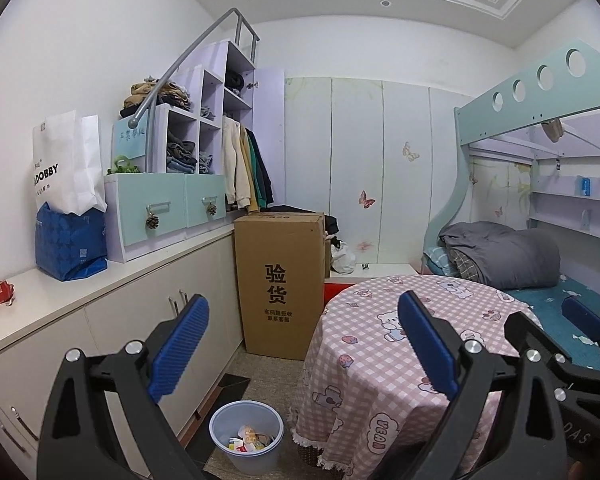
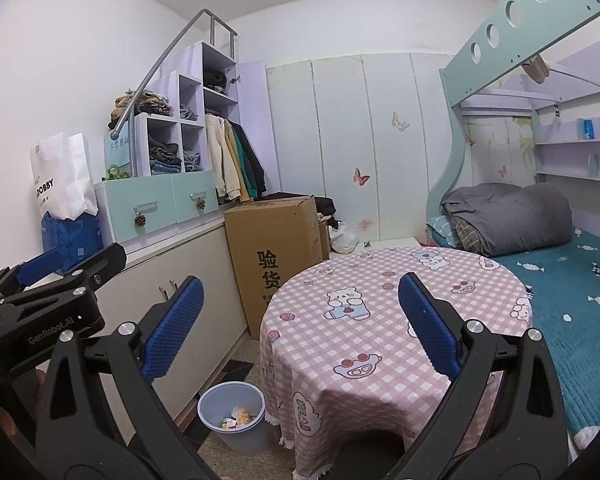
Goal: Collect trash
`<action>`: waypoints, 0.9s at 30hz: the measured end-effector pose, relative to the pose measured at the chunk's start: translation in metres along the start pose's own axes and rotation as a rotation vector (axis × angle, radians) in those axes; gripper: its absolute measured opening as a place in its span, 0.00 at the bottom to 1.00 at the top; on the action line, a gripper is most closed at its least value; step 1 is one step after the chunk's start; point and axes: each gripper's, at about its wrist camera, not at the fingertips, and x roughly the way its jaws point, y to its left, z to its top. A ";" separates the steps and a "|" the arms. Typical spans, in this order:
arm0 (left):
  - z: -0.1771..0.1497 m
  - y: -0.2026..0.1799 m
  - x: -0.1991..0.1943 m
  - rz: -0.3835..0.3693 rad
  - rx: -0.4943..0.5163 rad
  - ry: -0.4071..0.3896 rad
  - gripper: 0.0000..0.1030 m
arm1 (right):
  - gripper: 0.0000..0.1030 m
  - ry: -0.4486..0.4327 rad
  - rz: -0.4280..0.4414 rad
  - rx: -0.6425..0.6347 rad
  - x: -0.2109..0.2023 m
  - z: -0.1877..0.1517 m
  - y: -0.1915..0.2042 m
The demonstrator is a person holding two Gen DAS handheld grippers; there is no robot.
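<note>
Left wrist view: both claws gape wide, empty; pale bin [image 1: 246, 436] holds colourful crumpled wrappers [image 1: 248, 440].

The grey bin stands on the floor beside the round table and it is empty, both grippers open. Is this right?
Not quite: the bin is not empty. The left wrist view shows trash inside it. It does stand on the floor beside the round table, and both grippers are open.
</note>
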 end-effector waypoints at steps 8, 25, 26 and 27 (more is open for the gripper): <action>-0.001 0.000 -0.001 0.000 -0.007 0.005 0.91 | 0.93 0.008 0.003 0.002 0.000 -0.003 0.001; -0.003 0.002 -0.001 0.010 -0.009 0.018 0.91 | 0.93 0.014 0.015 0.001 0.002 -0.006 0.006; -0.002 0.002 -0.001 0.011 -0.008 0.017 0.91 | 0.93 0.015 0.016 0.000 0.003 -0.006 0.006; -0.003 0.001 -0.001 0.011 -0.008 0.016 0.91 | 0.93 0.015 0.015 0.001 0.003 -0.006 0.007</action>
